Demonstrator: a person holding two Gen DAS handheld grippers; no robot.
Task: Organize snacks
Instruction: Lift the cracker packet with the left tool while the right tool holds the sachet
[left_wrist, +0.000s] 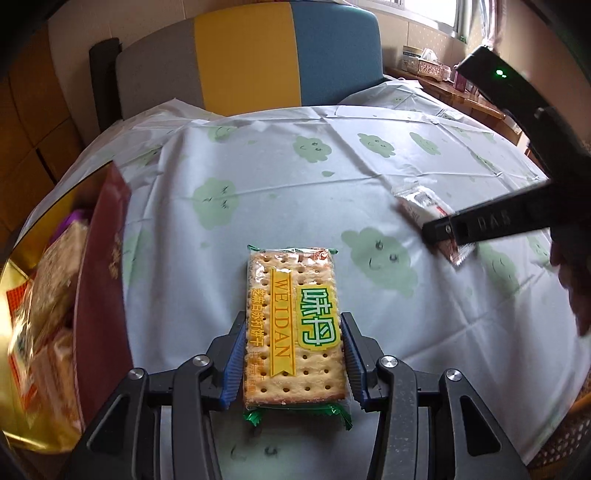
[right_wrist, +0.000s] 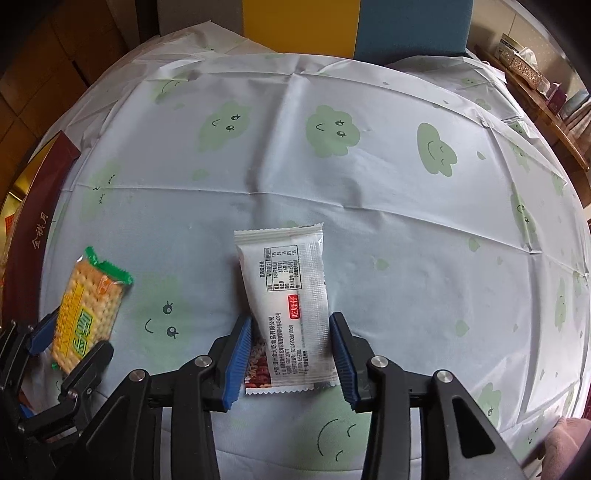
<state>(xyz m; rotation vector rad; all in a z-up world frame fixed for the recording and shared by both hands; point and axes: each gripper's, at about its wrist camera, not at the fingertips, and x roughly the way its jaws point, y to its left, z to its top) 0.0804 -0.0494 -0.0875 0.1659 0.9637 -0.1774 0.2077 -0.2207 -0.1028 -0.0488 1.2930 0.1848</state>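
A cracker packet (left_wrist: 291, 314) with a green and yellow label lies flat on the tablecloth. My left gripper (left_wrist: 292, 321) is shut on it, the blue pads pressing on its two long sides. From the right wrist view the same cracker packet (right_wrist: 88, 306) shows at the left in the left gripper (right_wrist: 70, 339). A white snack packet (right_wrist: 284, 280), printed side up, lies flat between the jaws of my right gripper (right_wrist: 290, 319). Those blue pads stand just beside its edges, so that gripper is open. In the left wrist view the white packet (left_wrist: 421, 201) is partly hidden under a right-gripper finger (left_wrist: 480, 221).
A dark red box (left_wrist: 99, 277) with a gold lining stands at the table's left edge and holds several snack packets (left_wrist: 48, 295). A chair (left_wrist: 243, 62) with a grey, yellow and blue back is behind the table. A wooden shelf (left_wrist: 461, 88) runs along the right.
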